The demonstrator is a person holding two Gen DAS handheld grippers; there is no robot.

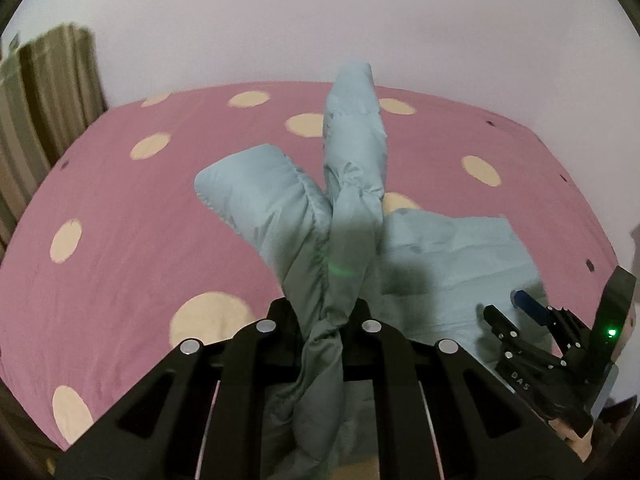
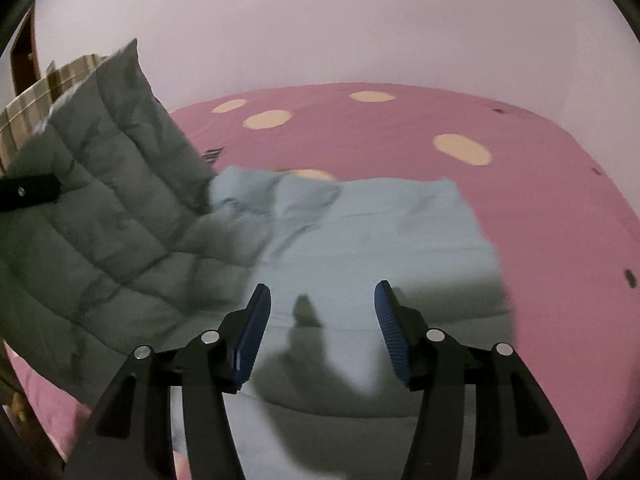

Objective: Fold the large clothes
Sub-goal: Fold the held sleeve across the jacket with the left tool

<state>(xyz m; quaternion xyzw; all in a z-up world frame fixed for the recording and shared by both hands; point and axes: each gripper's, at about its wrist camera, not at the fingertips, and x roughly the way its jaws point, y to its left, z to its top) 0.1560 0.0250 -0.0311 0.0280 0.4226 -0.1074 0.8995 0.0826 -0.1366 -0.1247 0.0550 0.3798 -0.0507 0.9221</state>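
Bed (image 1: 120, 208) with pink cover fills the middle and lower frame in both views; cream oval spots (image 1: 150, 146) and a few small dark marks (image 2: 631, 278) scattered over it. Plain pale wall (image 1: 320, 20) across the top. Striped brown-beige curtain (image 1: 44, 92) at upper left; dark wooden edge (image 2: 22, 54) at far upper left of right view.

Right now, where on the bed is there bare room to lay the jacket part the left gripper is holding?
Free: the pink sheet left of the jacket, and the strip between it and the wall. Crowded: the near middle, where the jacket lies under the open right gripper. The left gripper is shut on a lifted fold.
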